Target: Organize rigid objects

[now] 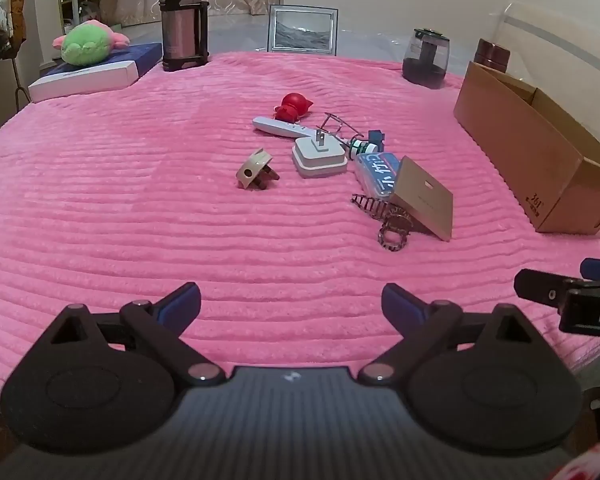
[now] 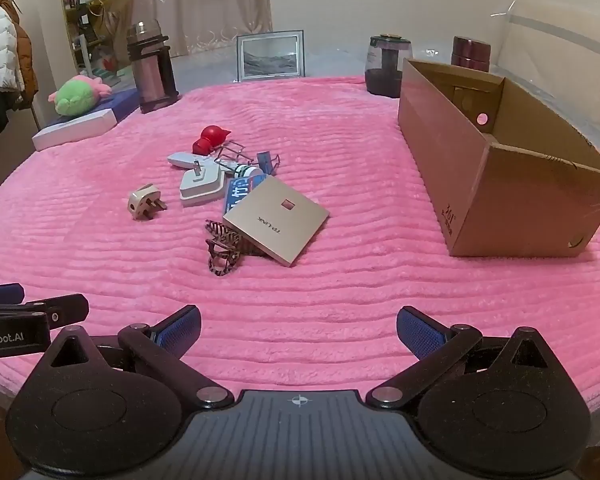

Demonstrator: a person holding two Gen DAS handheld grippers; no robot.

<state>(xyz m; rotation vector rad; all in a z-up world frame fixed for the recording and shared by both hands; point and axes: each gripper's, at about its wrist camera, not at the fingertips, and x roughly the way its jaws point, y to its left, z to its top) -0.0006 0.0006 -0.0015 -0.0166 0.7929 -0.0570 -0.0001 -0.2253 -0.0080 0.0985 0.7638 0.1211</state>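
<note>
I have both tools hovering low over the near edge of the pink ribbed plush-covered surface [image 2: 340, 128], angled down toward the pile. The left hand-held gripper [image 1: 291, 308] stands wide with nothing between its blue pads, and the right hand-held gripper [image 2: 299, 330] is just as wide and empty, so I judge nothing has been picked yet.

The rigid things lie clustered mid-surface: a flat gold square router panel [image 2: 276, 218] propped on a brown striped hair claw clip [image 2: 222, 250], a white boxy charger with upright prongs [image 2: 202, 184], a beige three-pin plug [image 2: 144, 202] lying apart to the left, and a red rounded figurine [image 2: 211, 138] at the back.

The open brown cardboard box [image 2: 500, 196] sits well apart on the right, probably the destination; what I can see of its inside looks empty.
</note>
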